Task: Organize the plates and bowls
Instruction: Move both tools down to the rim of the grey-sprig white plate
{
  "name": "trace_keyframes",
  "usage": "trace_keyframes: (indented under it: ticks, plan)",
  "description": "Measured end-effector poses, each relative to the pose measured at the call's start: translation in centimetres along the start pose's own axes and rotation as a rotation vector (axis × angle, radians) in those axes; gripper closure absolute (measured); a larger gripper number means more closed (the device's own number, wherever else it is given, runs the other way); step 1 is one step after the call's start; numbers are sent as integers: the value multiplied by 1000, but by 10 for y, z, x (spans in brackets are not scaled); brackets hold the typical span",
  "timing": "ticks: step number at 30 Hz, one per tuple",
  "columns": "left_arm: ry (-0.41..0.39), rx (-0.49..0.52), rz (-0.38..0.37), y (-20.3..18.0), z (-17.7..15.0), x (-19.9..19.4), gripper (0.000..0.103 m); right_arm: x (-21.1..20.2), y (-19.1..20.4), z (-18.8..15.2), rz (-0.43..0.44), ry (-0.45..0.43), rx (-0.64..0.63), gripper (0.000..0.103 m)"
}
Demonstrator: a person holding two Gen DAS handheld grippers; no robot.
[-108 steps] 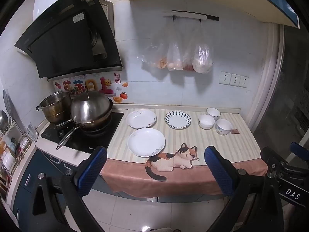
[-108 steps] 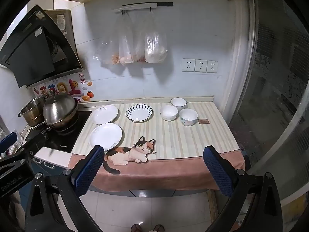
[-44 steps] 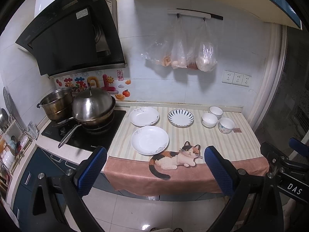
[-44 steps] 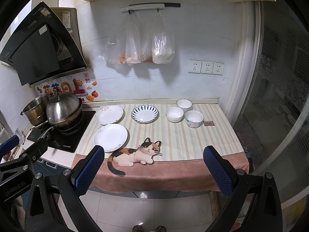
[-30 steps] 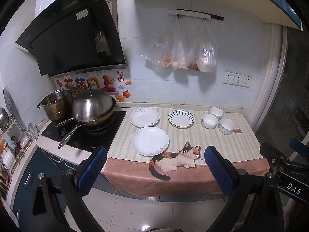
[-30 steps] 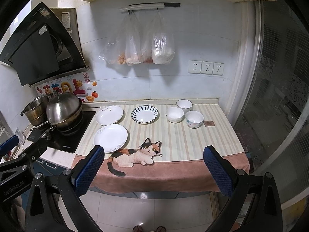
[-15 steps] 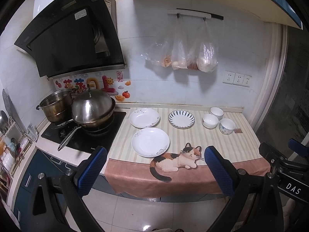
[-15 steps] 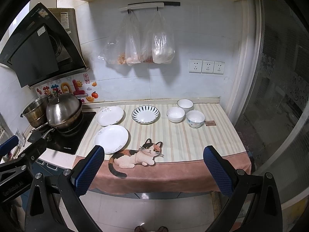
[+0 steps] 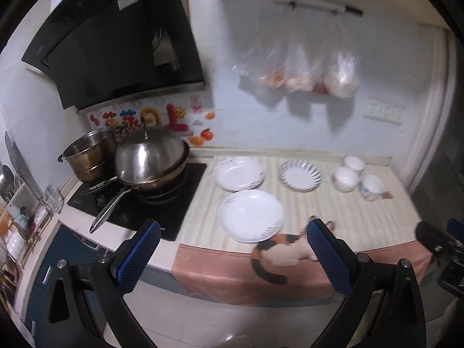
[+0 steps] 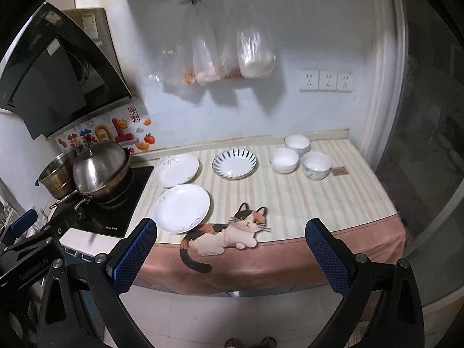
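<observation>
White plates [image 10: 181,207] and bowls [image 10: 284,159] sit mid-frame on the striped counter [image 10: 319,203]. We have moved closer than a moment ago, so grabbing comes next. Our left gripper [image 9: 232,255] and right gripper [image 10: 232,255] are spread wide, holding nothing.

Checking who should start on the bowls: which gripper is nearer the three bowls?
Right. The right gripper faces the counter middle, bowls ahead, slightly right. The left gripper sits nearer the stove, bowls far right.

both grippers nearer the counter [image 10: 333,203], left gripper [image 9: 232,256] view now motion-blurred, dishes unmoved
</observation>
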State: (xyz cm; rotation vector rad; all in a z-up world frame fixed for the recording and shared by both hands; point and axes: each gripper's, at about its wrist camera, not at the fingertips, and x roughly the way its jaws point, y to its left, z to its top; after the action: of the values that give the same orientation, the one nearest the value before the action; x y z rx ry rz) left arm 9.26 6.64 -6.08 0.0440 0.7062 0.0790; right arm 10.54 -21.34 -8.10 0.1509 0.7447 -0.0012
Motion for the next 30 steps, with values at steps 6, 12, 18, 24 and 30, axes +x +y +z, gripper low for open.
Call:
trace_keyframes:
  ticks: [6, 12, 18, 24, 30]
  plan:
    - [144, -31, -8, 13, 2, 87, 0, 91, 4, -1, 6, 121, 18, 0]
    - [336, -84, -5, 20, -5, 202, 0, 208, 0, -3, 58, 258, 20, 0]
    - [512, -138, 10, 25, -17, 319, 1, 353, 4, 0, 145, 434, 32, 0]
    - [626, -184, 26, 42, -25, 403, 3, 469, 24, -1, 218, 576, -1, 3]
    - [704, -246, -12, 58, -31, 450, 10, 548, 41, -7, 279, 694, -29, 8]
